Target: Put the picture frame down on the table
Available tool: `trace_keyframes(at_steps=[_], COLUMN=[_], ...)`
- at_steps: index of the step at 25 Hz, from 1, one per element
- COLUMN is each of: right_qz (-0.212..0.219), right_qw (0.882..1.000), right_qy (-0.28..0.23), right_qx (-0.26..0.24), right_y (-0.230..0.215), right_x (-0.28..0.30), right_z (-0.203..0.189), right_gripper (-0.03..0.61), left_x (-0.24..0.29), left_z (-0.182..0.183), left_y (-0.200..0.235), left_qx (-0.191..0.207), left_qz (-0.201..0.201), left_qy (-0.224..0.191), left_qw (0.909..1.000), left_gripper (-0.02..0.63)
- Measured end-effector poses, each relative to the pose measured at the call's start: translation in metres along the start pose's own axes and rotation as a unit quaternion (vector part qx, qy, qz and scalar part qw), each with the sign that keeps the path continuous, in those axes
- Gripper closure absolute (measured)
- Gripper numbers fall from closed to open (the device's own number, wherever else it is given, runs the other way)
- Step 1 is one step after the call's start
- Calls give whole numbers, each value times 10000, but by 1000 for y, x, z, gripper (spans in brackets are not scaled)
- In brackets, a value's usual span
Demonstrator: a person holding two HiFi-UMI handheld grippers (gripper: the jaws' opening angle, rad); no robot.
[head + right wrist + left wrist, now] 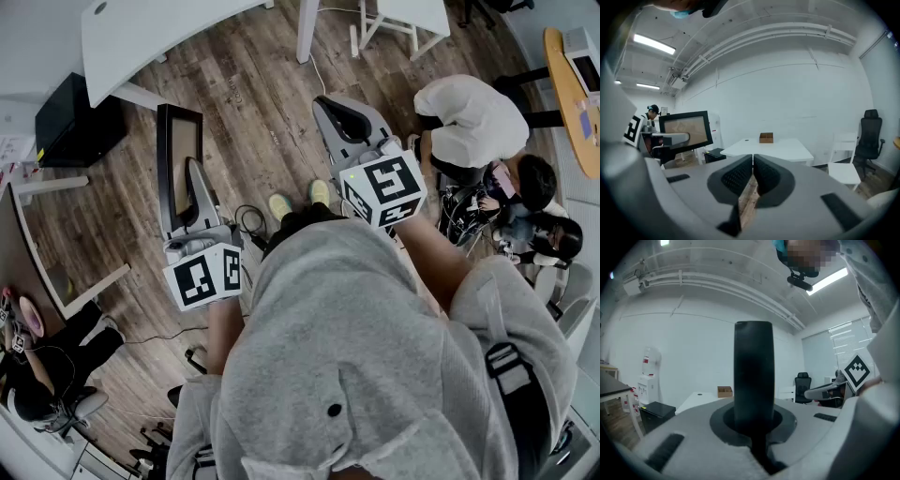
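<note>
Black-rimmed picture frame, tan inside

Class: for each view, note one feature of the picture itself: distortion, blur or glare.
Head view: even light, no hard shadows on the brown wooden floor. Left gripper view: the black rectangular picture frame, clamped edge-on in the left gripper, is a soft, unfocused dark slab; the ceiling strip light glares. Right gripper view: fisheye bows the ceiling pipes; corners go dark.
</note>
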State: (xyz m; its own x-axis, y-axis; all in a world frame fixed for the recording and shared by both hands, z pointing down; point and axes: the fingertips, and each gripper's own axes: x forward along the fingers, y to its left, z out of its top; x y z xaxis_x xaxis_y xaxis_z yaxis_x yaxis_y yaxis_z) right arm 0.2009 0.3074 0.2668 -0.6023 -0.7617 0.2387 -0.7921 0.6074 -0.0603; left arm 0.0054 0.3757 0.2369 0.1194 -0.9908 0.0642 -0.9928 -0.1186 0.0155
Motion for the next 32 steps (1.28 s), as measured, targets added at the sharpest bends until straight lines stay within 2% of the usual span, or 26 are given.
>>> trace_keyframes(at_steps=[7, 14, 32], right_qz=[-43, -144, -219], right_qw=[9997, 9998, 9993], right_qy=[-69, -117, -128], right_qx=[-239, -119, -284], right_y=[-12, -13, 37], right_x=[13, 14, 24], right_z=[12, 20, 23], right_gripper=[549, 549, 549], left_x=[11, 13, -6], left_z=[6, 15, 13], left_y=[15, 15, 51], left_qx=[274, 330, 218], left_qz=[168, 85, -98], left_qy=[-119, -225, -376], left_qw=[9994, 9992, 9990], left_gripper=[587, 587, 588])
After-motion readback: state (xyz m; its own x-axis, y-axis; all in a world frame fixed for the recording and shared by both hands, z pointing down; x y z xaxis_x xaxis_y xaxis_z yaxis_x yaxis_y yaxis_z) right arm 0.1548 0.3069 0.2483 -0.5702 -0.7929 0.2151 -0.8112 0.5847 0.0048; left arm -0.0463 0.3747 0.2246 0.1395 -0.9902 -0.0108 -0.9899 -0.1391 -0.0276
